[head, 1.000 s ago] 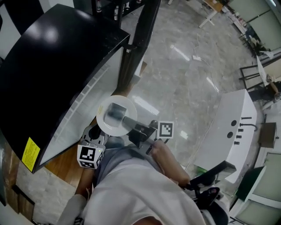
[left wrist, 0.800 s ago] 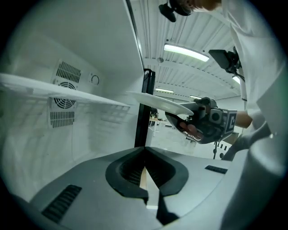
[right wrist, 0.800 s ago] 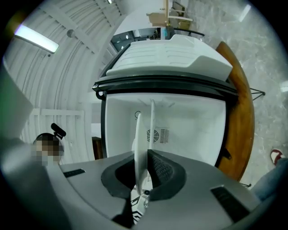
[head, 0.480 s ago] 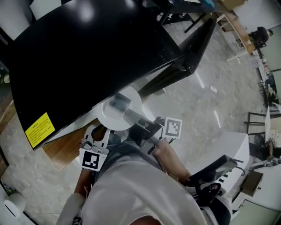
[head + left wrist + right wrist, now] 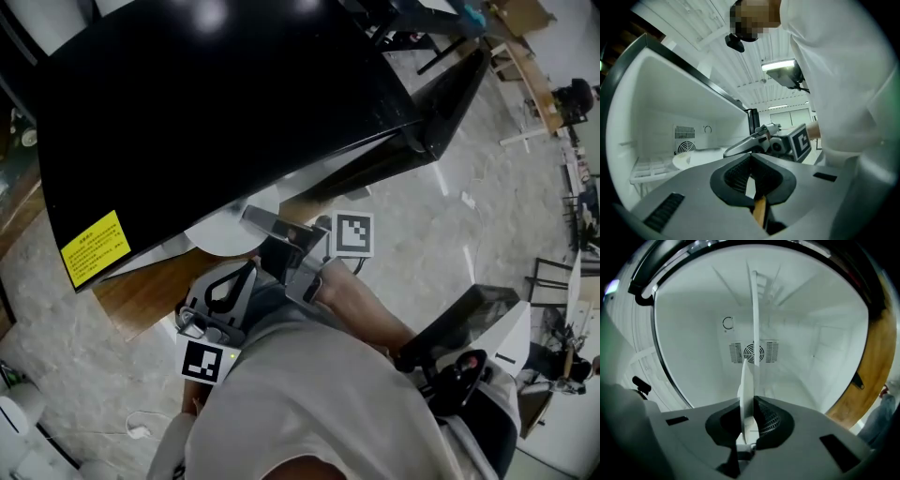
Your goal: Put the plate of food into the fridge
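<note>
A white plate (image 5: 217, 233) is half hidden under the black top of the fridge (image 5: 187, 103). My right gripper (image 5: 253, 218) is shut on its rim. In the right gripper view the plate (image 5: 748, 385) stands edge-on between the pads of the right gripper (image 5: 749, 427), inside the white fridge cavity (image 5: 806, 352). No food on it shows. The left gripper view shows the plate (image 5: 696, 158) level inside the cavity, with the right gripper (image 5: 740, 147) on its near edge. My left gripper (image 5: 234, 281) hangs low by the person's lap; the left gripper (image 5: 751, 177) is shut on nothing.
A fan vent (image 5: 753, 352) sits in the fridge's back wall. Shelf rails (image 5: 647, 168) line the cavity's left side. A wooden board (image 5: 141, 300) lies below the fridge opening. A white appliance (image 5: 511, 337) stands at the right on the marble floor.
The plate has moved forward from the open into the fridge cavity, under the black top. The right gripper went with it. The left gripper stays low by the lap.
</note>
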Demonstrator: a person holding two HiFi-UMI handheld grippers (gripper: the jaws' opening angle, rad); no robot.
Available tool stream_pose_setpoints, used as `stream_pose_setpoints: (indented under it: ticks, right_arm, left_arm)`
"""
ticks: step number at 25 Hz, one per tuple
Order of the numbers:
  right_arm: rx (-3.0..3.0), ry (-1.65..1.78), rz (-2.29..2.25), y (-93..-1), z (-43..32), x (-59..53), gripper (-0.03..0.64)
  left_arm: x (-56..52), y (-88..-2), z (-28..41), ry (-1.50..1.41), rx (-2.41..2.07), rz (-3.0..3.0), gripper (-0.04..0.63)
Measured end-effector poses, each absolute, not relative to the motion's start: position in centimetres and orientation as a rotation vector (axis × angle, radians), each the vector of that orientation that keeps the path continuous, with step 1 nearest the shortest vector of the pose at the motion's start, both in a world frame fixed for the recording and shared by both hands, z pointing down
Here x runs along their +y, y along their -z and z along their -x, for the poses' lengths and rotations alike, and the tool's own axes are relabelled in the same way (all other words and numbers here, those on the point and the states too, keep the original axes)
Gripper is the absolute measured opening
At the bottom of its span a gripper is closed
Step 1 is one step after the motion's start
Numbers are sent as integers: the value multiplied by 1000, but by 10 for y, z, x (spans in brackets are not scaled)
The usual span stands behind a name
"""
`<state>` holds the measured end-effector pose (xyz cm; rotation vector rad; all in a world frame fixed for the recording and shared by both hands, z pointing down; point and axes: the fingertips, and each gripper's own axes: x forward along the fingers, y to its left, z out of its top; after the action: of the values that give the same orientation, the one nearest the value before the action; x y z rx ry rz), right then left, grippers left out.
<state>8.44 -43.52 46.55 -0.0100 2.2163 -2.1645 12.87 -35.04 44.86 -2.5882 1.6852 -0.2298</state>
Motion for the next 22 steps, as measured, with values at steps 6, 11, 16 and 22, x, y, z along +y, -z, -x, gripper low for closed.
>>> stream_pose_setpoints:
  ticks: [6,11,16,22]
  right_arm:
    - [2224,2179,4,-466,-71,-433,32]
    - [2238,2154,1,-467,-59,-434,32]
    - [2178,2152,29,-464,-53,-442,32]
    - [2078,2190,1,-461,-52,-447,34]
  left_arm:
    - [-351,-437,-133,205,1606,2596,18]
    - [-367,-443,-126,234,1606,2588,18]
    - [-379,-442,-115,180,1620,2603,18]
    - [-391,-436,-100,139,1663,2577,18]
